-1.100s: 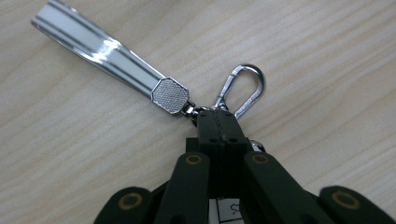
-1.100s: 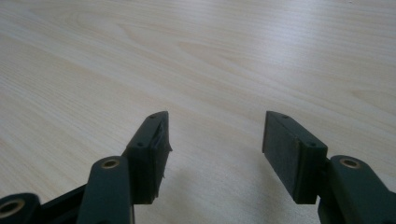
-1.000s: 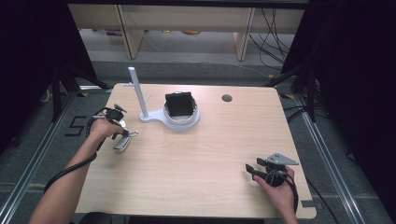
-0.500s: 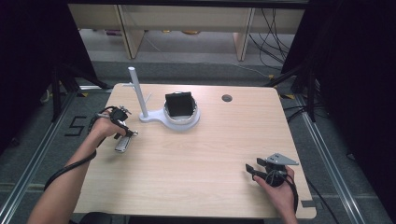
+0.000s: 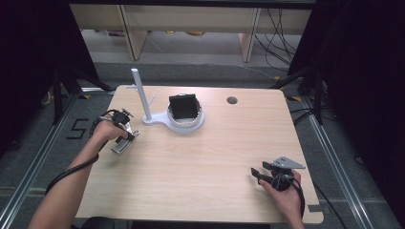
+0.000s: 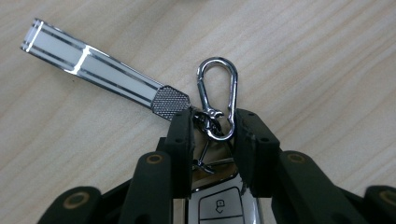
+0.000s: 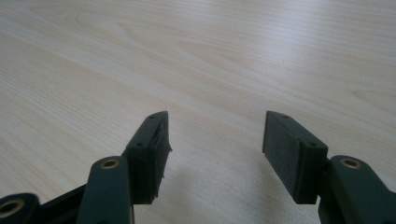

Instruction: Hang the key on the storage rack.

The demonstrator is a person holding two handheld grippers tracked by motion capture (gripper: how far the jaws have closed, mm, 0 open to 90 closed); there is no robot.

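Left tool [image 5: 125, 138] at 9 o'clock on the light wood counter [image 5: 200, 157], jaws clamped on the chrome car key fob [image 6: 219, 205] near its carabiner clip [image 6: 217, 100]. Thin grip, may slip when lifted. Right tool [image 7: 212, 144] at 4 o'clock, jaws apart, idle.

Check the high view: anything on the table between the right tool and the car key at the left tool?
Nothing. Between the right tool and the car key at the left tool there is bare table.

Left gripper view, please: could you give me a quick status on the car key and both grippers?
Left gripper closed around the carabiner end of the car key, key lying on the table. Right gripper open, empty. Nothing in the way.
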